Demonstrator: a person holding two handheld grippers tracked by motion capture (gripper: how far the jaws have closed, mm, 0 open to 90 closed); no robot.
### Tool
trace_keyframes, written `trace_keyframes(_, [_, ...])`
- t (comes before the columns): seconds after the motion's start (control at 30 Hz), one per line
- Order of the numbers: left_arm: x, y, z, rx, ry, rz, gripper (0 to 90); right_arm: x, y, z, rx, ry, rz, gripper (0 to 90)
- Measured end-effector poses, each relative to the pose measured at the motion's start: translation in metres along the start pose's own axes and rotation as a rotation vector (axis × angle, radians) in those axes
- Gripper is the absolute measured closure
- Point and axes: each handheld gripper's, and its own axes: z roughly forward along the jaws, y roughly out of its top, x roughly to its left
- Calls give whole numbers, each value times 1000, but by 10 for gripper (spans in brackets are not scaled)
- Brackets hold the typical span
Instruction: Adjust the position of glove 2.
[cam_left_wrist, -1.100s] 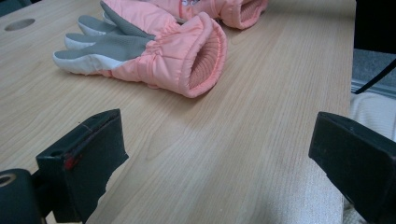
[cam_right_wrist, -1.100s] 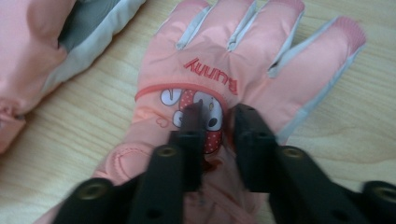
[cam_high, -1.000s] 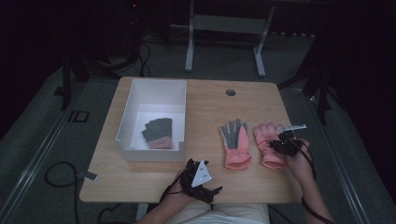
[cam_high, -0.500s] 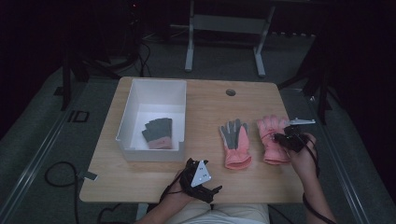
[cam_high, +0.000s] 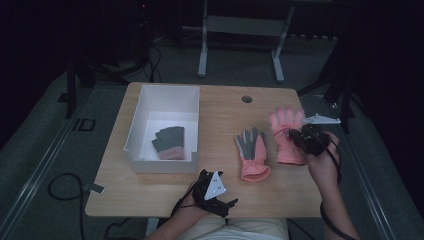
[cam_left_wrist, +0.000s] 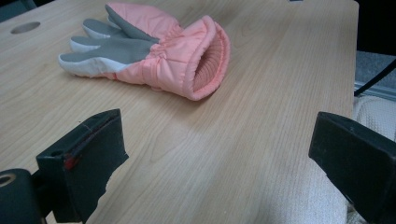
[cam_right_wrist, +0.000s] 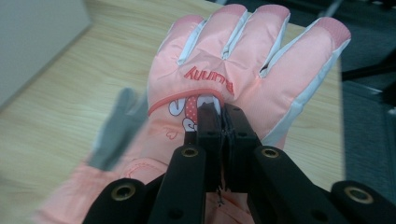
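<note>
Two padded salmon-pink winter gloves are lying on the pale wooden counter, to the right of an open white plastic bin that is holding a third, grey-palmed glove. The right gripper is pinching the back of the right-hand pink glove with the printed lettering, its jaws clenched together on a thin fold of the outer fabric just below the print. The left gripper is resting near the counter's front edge with its jaws spread wide and nothing between them, facing the cuff of the palm-up pink glove with the grey palm, which is lying apart from it.

Hazards, as judged from this moment: the bite is taking in only a shallow pinch of slippery shell fabric, so the fold is likely to slide out once the glove's weight is hanging from it. Because the hold is sitting near the knuckles, the heavier cuff would be drooping and could be dragging across the neighbouring glove, shifting it. A low carry toward the bin also risks the cuff catching on the bin's wall.
</note>
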Motion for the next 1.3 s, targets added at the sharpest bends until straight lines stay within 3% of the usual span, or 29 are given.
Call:
trace_keyframes(0.17, [0,0,0,3,-1,5,34,29,9,2,-30,36,-27,868])
trace_keyframes(0.4, [0,0,-1,2,-1,12,34,64,13,11,-21,103,-40,868])
trace_keyframes(0.5, [0,0,0,8,-3,15,34,74,8,20,-3,86,-43,868])
trace_keyframes(0.87, [-1,0,0,8,-7,14,34,77,-10,47,59,38,41,869])
trace_keyframes(1.13, [0,0,-1,0,-8,5,34,83,-20,71,98,8,43,865])
trace_keyframes(1.3, [0,0,-1,-2,-10,0,33,85,-31,86,113,31,44,853])
